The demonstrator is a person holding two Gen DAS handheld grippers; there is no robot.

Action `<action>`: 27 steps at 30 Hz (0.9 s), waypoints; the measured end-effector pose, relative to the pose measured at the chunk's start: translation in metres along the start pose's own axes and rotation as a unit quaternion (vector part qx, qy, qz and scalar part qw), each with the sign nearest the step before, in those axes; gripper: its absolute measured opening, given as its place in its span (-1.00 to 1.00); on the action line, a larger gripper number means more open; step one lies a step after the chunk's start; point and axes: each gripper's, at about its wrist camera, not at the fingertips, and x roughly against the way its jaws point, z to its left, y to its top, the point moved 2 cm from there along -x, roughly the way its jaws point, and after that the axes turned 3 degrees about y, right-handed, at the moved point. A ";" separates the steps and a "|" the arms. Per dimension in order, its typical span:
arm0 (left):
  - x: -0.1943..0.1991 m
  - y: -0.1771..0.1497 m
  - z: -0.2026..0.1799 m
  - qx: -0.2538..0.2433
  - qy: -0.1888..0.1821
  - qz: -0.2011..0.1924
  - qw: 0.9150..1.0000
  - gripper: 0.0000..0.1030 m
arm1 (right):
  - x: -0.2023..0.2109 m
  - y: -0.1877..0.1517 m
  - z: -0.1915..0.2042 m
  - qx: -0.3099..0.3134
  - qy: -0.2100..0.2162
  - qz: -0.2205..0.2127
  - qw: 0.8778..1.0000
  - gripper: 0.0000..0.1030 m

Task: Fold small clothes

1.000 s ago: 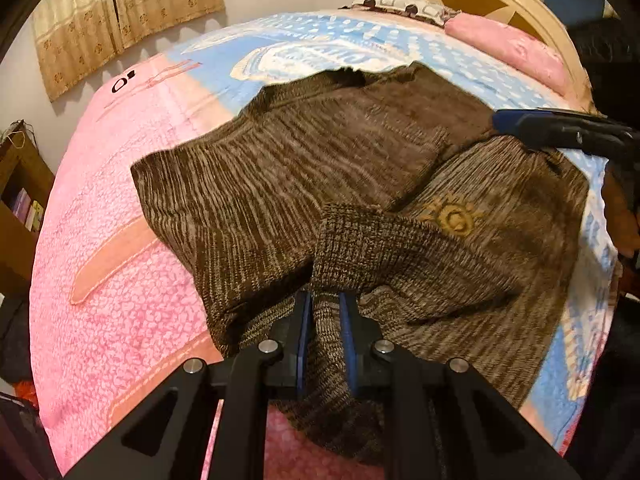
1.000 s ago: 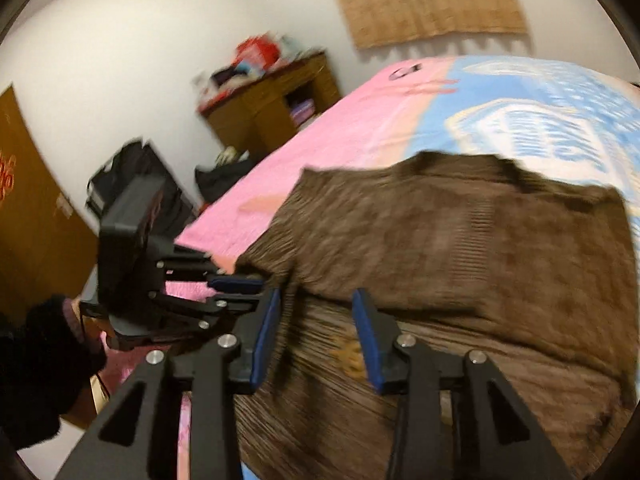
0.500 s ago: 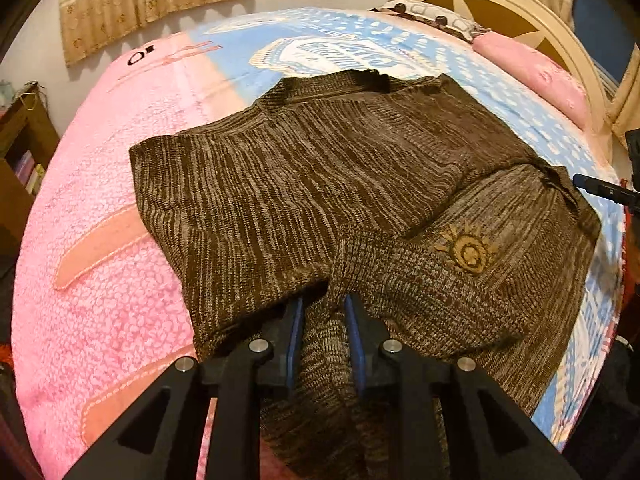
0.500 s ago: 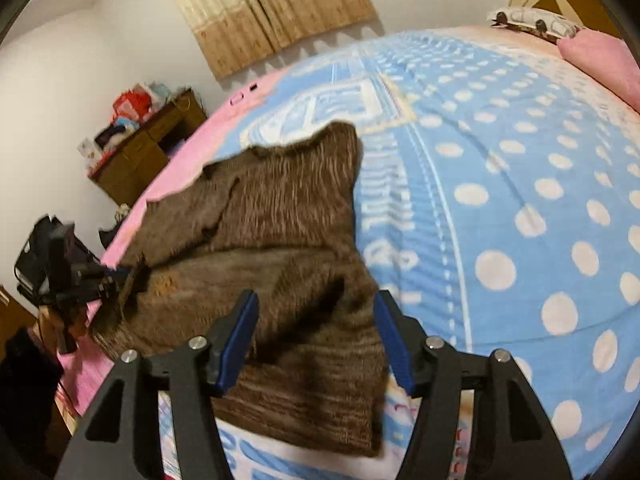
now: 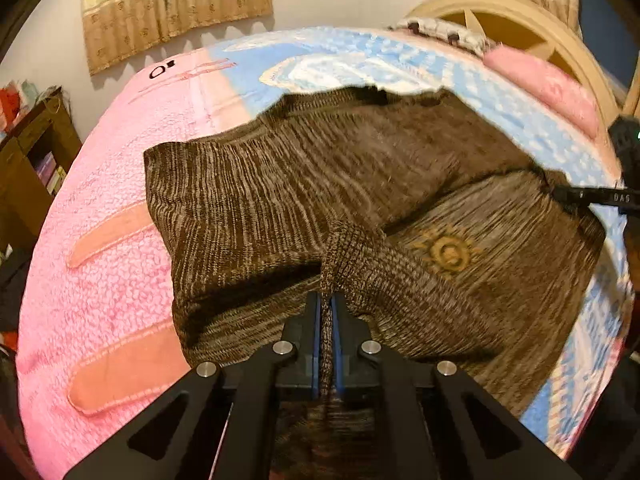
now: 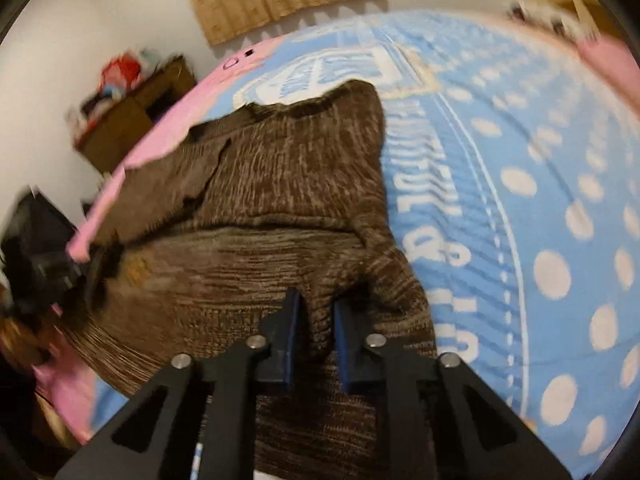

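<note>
Sweater (image 5: 360, 200) on pink-blue bedspread (image 5: 100, 280)

We see the left gripper (image 5: 326, 312) clamped tight, knit pinched between its blue pads, while the right gripper (image 6: 316, 312) (its image blurred) stands narrowly parted around a fold.

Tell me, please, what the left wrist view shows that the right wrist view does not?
Only the left wrist view shows the left tool pinched shut on a fold of the brown sweater, a clear look at its orange sun emblem, and the cream headboard. Only the right wrist view shows the right tool closed around the sweater's edge, and the white-dotted blue bedding beside it. Both show the sweater spread on the bed, the curtain and the wooden shelf.
</note>
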 end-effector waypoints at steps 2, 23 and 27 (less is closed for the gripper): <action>0.015 0.000 0.003 0.023 -0.004 -0.028 0.999 -0.93 | 0.008 0.000 -0.007 -0.025 0.028 -0.006 0.999 -0.73; 0.055 0.074 0.103 0.229 0.034 -0.148 0.962 -0.93 | 0.042 0.113 0.016 -0.100 0.174 -0.133 0.971 -0.73; -0.016 0.080 0.124 0.254 0.071 -0.063 0.963 -0.92 | -0.019 0.146 -0.017 -0.159 0.174 -0.120 0.964 -0.67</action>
